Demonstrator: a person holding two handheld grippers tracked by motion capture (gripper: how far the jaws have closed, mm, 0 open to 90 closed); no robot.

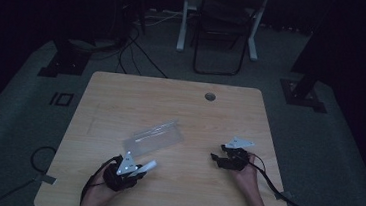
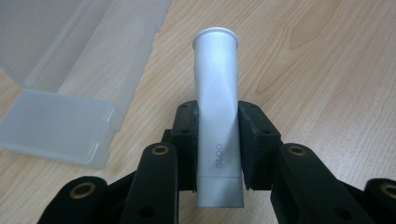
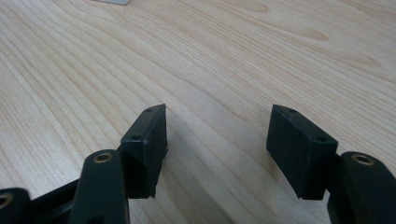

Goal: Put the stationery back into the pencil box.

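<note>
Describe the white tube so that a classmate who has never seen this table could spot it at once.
Start at the wooden table and go to its near left corner. There the left tool is shut on the white tube, beside a clear plastic box. The tube is opaque, round, flared at its far rim and marked GLOO.

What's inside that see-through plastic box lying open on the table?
The clear plastic box looks empty; only the wooden table shows through it. Its far end runs out of the left gripper view. The left gripper holds a white tube beside it.
</note>
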